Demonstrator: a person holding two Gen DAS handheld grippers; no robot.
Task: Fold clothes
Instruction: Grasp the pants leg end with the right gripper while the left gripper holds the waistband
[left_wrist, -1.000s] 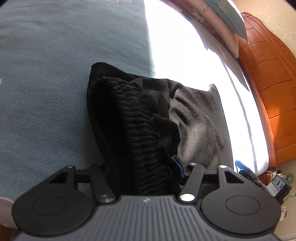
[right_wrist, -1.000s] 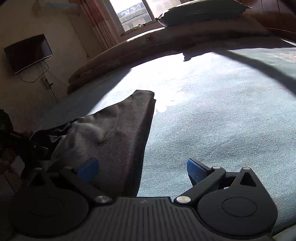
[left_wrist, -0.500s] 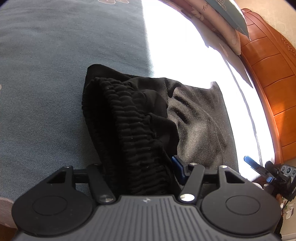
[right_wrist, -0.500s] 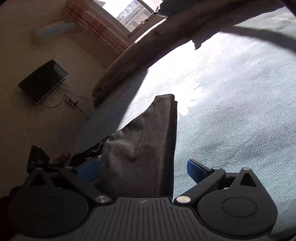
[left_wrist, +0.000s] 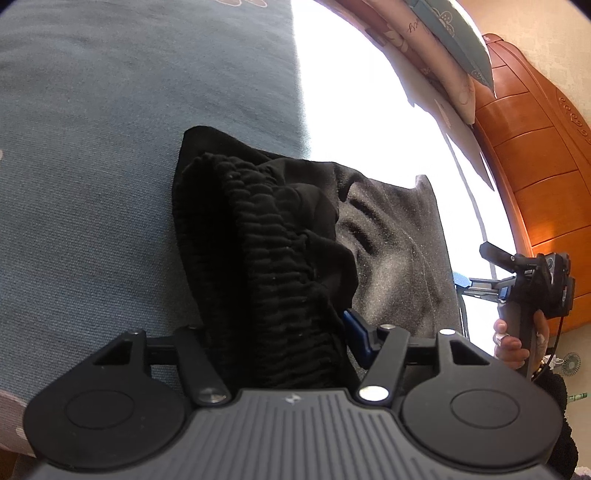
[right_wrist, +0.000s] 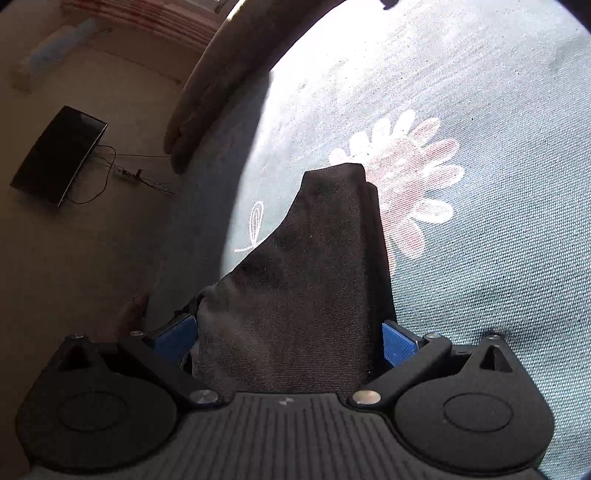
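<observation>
Right gripper has closed in on the garment's edge

The right gripper now straddles the black trousers' edge, jaws not clearly clamped; the left gripper keeps pinching the elastic waistband, readying a fold.

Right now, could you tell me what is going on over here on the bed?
A person is folding a black garment on a blue-grey bedspread, with a handheld gripper in each hand. The left gripper is clamped on the bunched elastic waistband. The right gripper has its blue pads around the other end of the fabric, which looks gripped. The garment seems held at both ends, apparently ready for a fold.
</observation>
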